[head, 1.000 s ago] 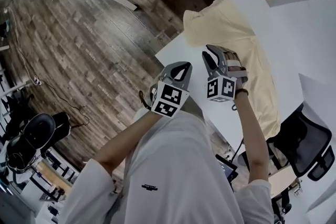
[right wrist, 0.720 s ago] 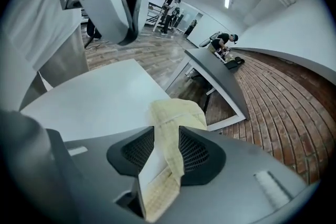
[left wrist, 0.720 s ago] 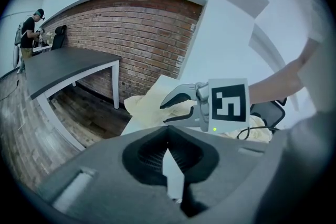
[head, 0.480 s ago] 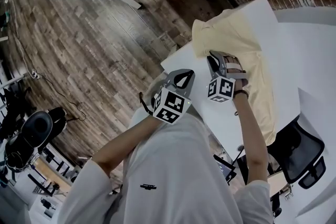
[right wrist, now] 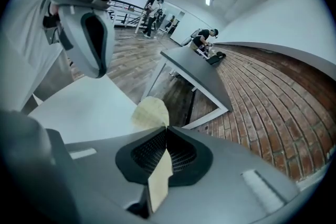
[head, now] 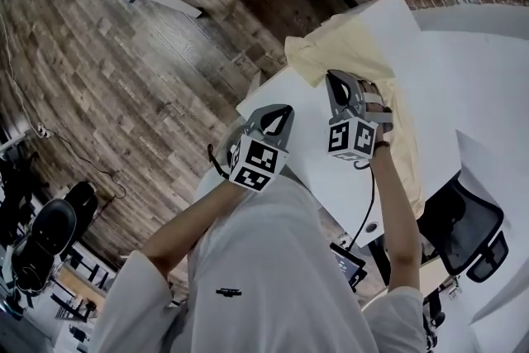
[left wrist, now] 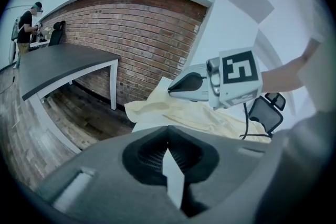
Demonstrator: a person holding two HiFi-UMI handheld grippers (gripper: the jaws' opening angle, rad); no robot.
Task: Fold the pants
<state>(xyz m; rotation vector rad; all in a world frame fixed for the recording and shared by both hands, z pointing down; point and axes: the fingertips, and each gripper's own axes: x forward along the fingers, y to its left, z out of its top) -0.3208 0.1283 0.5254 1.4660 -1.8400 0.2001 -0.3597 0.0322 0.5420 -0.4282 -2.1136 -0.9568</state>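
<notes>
Lying along the far edge of the white counter (head: 331, 169), the pants (head: 351, 41) had a fold pinched in the right gripper (head: 335, 80), whose jaws had just been closing on it; the left gripper (head: 281, 112) hung shut and empty. That shallow bite might slip off such thin, soft, creased pale-yellow cloth

The person wears a white short-sleeved T-shirt (head: 273, 260) with a small dark logo (head: 231, 292). The left tongs (head: 279, 113) and right tongs (head: 334, 80) have pale grey shells, black ribbed pads (left wrist: 147, 152) and black-and-white marker cubes (head: 258, 164). A black cable (head: 369, 198) hangs from the right.
</notes>
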